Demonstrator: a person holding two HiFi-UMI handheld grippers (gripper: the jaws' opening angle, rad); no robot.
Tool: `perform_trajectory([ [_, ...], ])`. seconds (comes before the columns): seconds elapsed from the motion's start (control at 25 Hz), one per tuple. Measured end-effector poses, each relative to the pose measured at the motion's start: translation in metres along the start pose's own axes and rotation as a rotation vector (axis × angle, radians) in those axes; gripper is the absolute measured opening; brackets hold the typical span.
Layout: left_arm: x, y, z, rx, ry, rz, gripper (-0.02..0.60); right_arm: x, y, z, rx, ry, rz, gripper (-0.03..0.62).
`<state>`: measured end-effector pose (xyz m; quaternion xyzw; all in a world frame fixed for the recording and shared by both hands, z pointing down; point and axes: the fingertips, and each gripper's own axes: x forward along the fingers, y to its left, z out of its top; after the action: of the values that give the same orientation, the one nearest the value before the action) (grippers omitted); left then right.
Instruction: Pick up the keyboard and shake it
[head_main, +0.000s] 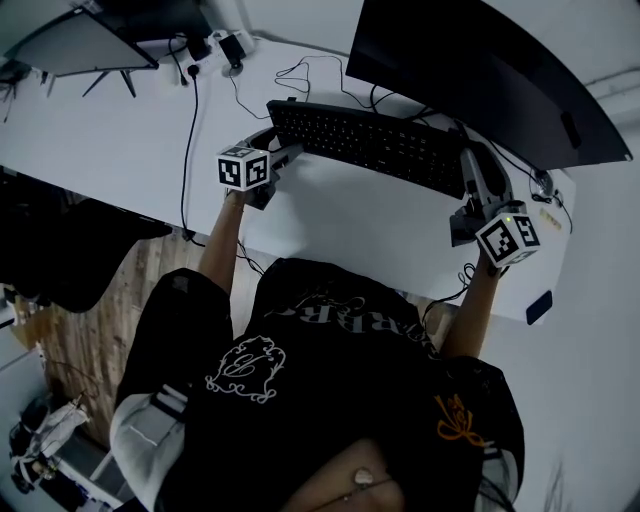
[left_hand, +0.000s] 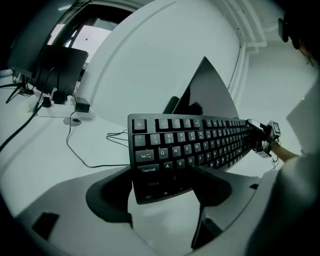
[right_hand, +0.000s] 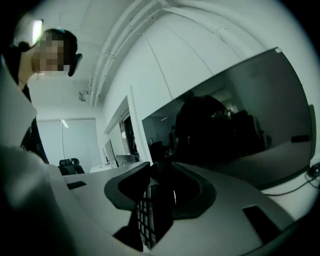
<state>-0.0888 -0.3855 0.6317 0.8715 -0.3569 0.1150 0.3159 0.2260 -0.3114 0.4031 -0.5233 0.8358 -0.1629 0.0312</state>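
**Keyboard gripped at both ends, ready for the shake**

The keyboard (head_main: 380, 145) lay between the two tools in front of the monitor (head_main: 480, 70), its long axis running from one to the other, seemingly just clear of the white worktop (head_main: 350, 230). The left hand-held gripper (head_main: 283, 158) was clamped on its Caps Lock corner and the right hand-held gripper (head_main: 470, 175) on the number-pad end. Any shake would need both hands together.

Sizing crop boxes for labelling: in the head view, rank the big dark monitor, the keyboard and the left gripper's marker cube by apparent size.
Largest: the monitor.
Then the keyboard.
Smallest by far: the left gripper's marker cube.
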Motion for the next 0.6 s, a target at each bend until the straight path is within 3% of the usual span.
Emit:
perform_trajectory([
  [0.24, 0.002, 0.004, -0.017, 0.023, 0.099, 0.014, 0.374, 0.004, -0.043, -0.04, 0.217, 0.048, -0.082, 0.144],
  [0.4, 0.008, 0.005, -0.034, 0.047, 0.191, 0.027, 0.374, 0.007, -0.074, -0.069, 0.311, 0.082, -0.153, 0.146],
  [0.6, 0.009, 0.007, -0.045, 0.068, 0.246, 0.041, 0.374, 0.007, -0.104, -0.112, 0.441, 0.127, -0.23, 0.147],
])
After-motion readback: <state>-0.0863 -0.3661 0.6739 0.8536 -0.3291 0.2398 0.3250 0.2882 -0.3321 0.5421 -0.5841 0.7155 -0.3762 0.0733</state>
